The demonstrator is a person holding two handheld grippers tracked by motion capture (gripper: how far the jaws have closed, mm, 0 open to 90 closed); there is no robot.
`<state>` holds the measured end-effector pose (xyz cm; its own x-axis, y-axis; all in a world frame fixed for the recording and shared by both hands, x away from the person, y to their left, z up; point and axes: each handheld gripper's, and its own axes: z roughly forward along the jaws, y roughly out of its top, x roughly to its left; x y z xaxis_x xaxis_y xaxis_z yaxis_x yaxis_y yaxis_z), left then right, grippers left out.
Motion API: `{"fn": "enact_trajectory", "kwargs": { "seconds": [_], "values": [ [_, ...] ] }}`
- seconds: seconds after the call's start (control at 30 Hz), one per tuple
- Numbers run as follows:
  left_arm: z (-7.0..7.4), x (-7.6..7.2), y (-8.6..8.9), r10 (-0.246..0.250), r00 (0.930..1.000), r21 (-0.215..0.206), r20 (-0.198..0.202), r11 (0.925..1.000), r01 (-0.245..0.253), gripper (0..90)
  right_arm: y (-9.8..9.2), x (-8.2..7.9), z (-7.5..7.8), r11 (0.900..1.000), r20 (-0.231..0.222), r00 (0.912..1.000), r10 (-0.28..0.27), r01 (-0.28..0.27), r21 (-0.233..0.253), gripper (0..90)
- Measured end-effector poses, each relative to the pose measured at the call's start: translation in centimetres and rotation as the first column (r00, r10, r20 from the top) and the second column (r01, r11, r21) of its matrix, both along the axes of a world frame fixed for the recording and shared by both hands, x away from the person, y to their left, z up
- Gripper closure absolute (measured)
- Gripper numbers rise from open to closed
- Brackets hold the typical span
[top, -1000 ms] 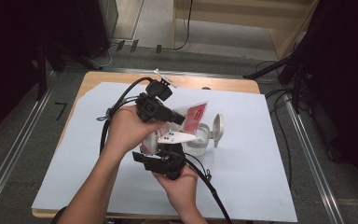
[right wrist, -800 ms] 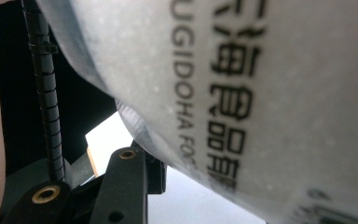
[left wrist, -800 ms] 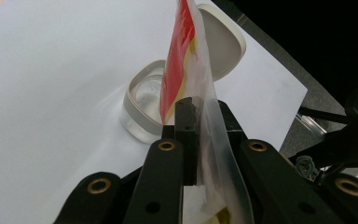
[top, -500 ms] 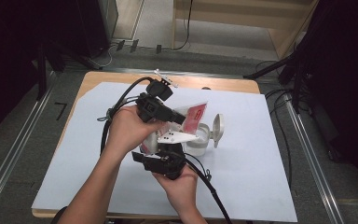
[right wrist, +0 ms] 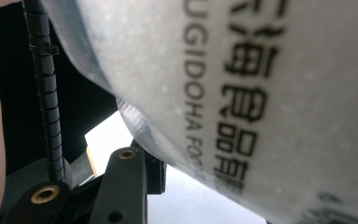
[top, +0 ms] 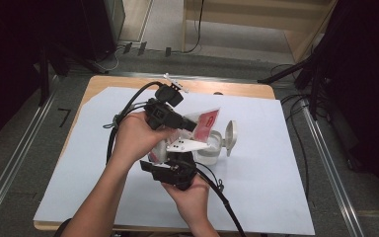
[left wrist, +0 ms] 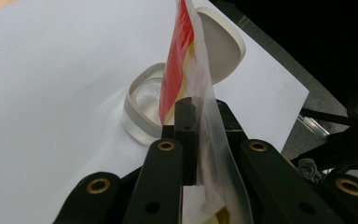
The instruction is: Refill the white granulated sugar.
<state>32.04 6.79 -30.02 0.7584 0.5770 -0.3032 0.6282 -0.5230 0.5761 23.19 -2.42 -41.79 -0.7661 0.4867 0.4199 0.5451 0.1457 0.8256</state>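
Two black grippers meet over a white paper sheet (top: 276,163) that covers the wooden table (top: 237,89). Left of the clear container (top: 211,148), the left gripper (top: 190,125) has its jaws pressed together on a thin, glossy plastic packet (top: 205,123), red and yellow on one face and translucent at its edge; the packet (left wrist: 186,70) stands on edge just above the container. That container (left wrist: 144,105) is a rounded-square tub of clear plastic with a whitish rim, and its hinged lid (left wrist: 223,46) stands open behind it; whatever lies inside is too glassy to make out. Below the container, the right gripper (top: 177,170) meets the packet's frosted, printed side (right wrist: 261,93), probably clamping it, though its jaw tips are hidden.
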Motion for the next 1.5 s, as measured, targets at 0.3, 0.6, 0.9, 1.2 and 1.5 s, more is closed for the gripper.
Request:
{"fn": "enact_trajectory", "kwargs": {
  "seconds": [0.3,0.6,0.9,1.2,1.5],
  "values": [
    [0.06,-0.03,0.0,-0.004,1.0,0.006,0.005,1.0,0.004,83.8,0.04,0.0,-0.02,1.0,0.007,1.0,-0.001,0.001,-0.001,63.3],
    [0.08,-0.06,0.06,-0.003,1.0,0.008,0.007,1.0,0.003,83.8,0.11,0.01,-0.04,1.0,0.008,1.0,0.0,0.0,0.002,63.3],
    [0.09,-0.05,0.19,0.005,1.0,0.003,0.004,1.0,-0.005,83.7,0.24,0.04,0.0,1.0,0.007,1.0,0.005,-0.005,0.005,63.3],
    [0.03,0.0,0.21,0.005,1.0,0.004,0.0,1.0,-0.005,83.6,0.25,0.02,-0.02,1.0,0.013,0.9999,0.003,-0.003,-0.006,63.3],
    [0.04,-0.04,0.21,0.006,1.0,0.005,0.002,1.0,-0.006,83.6,0.31,0.0,-0.06,1.0,0.014,0.9999,0.001,-0.001,-0.001,63.3]
  ]
}}
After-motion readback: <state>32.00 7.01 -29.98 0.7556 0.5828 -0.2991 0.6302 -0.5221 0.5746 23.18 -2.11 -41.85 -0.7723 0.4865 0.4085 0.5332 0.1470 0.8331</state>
